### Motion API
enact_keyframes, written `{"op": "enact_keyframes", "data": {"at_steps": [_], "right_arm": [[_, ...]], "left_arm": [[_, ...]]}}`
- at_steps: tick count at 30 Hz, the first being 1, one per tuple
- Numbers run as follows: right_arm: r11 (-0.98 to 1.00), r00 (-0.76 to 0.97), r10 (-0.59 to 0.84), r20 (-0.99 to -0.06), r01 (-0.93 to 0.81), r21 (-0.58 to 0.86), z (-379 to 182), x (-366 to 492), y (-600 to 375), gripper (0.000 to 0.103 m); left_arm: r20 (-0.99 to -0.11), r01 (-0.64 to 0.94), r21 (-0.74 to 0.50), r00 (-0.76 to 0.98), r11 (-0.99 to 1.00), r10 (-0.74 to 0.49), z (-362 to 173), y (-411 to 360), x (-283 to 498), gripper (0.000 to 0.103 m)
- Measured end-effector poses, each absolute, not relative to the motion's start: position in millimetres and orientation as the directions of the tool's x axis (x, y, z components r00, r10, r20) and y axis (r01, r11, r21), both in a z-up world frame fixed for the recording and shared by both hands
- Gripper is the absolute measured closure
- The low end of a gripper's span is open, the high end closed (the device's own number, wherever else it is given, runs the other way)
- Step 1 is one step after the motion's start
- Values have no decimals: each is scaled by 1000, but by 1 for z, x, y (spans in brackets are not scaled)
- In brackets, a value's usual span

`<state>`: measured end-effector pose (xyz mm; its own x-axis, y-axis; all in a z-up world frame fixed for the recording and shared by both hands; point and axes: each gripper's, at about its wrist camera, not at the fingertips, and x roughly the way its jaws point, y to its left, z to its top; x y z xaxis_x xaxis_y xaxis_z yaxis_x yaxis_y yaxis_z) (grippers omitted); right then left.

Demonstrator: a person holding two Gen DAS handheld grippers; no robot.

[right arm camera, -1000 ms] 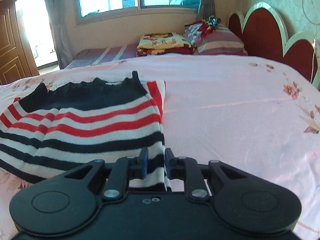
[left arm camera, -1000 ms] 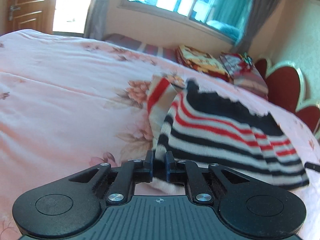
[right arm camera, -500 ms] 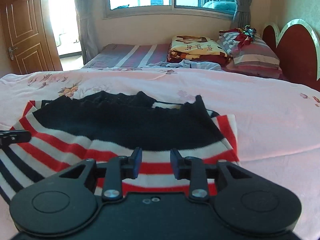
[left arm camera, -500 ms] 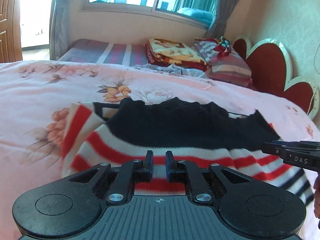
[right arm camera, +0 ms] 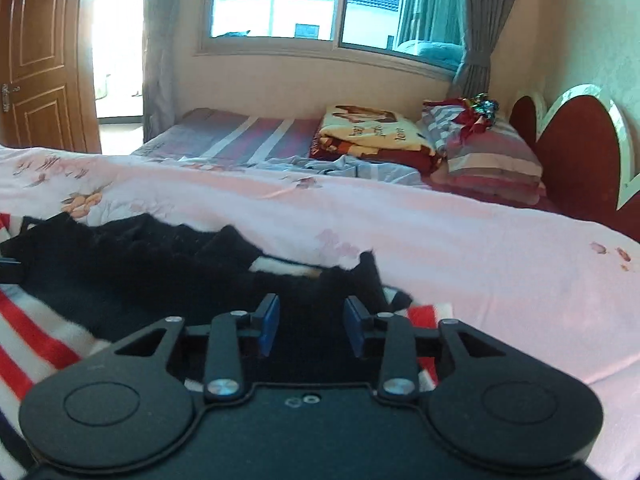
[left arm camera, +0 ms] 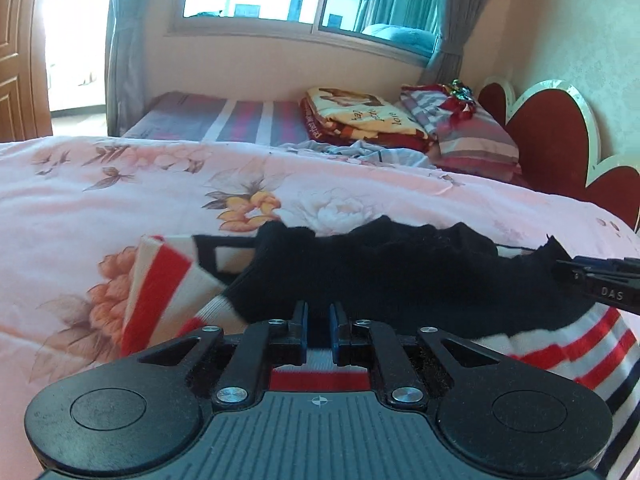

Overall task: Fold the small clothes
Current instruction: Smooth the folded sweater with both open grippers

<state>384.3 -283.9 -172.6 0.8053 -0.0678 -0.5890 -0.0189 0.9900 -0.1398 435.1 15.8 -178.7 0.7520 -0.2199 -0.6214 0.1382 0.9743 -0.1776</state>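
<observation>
While level, right claw (right arm camera: 312, 326) parted over sweater (right arm camera: 160, 272)

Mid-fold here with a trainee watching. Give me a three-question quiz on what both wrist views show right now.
1. True or false: the right gripper has its jaws spread apart.
2. Which band of the striped sweater lies folded on top? A) black B) red C) white
3. Fill in: the sweater rests on a pink floral ____.

Key: 1 true; 2 A; 3 bedspread. The left gripper shows only a narrow gap between its jaws, with sweater fabric seen through it.
</observation>
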Motion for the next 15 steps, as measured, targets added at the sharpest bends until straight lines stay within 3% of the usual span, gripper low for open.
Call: {"op": "enact_keyframes", "data": {"at_steps": [3,5,11,12,14,15], "right_arm": [[986,757,-123,-642,20,-166,-195,400,-296,64],[988,777,-112,-620,23,-151,-199,396,-302,63],[990,775,-98,-625,15,-138,-179,385,-291,62],[995,786,-57,-616,-8,-103,-173,375,-287,61],[995,798,-4,-602,-58,-83,-165,355,-272,61],[992,802,21,-597,-92,-88,-164,346,-260,60]], "left_arm": [[-647,55,-226,738,973,-192,-192,29,452,88],[-631,48,-262,747,964,-209,-198,36,452,88],[-638,72,-229,742,971,-206,-180,25,435,86],[-622,89,-237,751,967,-222,-175,23,426,82],[-589,137,-234,767,963,-252,-165,16,408,59],[-575,158,-230,774,960,-265,-163,10,399,40]]}}
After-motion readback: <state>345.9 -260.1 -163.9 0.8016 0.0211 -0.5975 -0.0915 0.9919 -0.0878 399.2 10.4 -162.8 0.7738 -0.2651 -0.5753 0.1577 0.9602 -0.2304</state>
